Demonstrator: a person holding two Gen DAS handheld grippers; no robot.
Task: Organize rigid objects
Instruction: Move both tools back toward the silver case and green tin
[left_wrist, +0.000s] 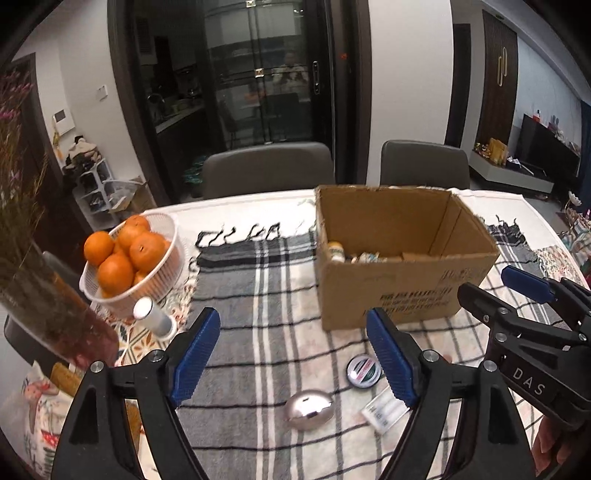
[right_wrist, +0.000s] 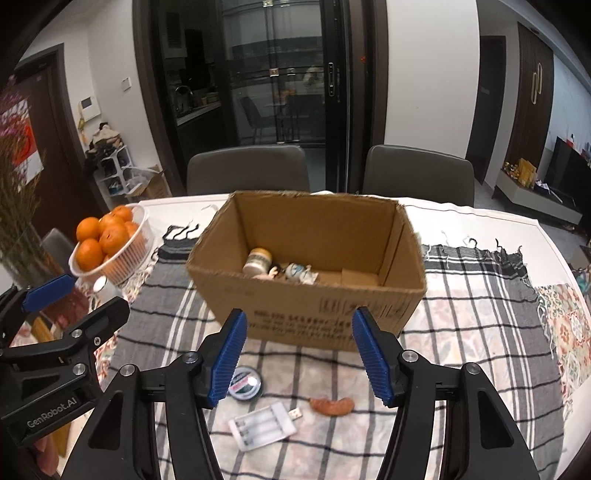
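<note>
— Well, what's loose on the plaid cloth (left_wrist: 236, 288), left to right?
— Steel egg-shaped piece (left_wrist: 309, 405) at six o'clock: smooth, slippery, take its waist. Round tin (right_wrist: 245, 382): stiff, grip the rim. Plastic battery case (right_wrist: 263, 425): light, hold its long edges.
— Grippers?
— Left gripper (left_wrist: 295, 358) wide, right gripper (right_wrist: 298, 352) narrower; both empty.
— Destination?
— Probably the cardboard box (right_wrist: 314, 314) at twelve, chairs and glass doors behind.
</note>
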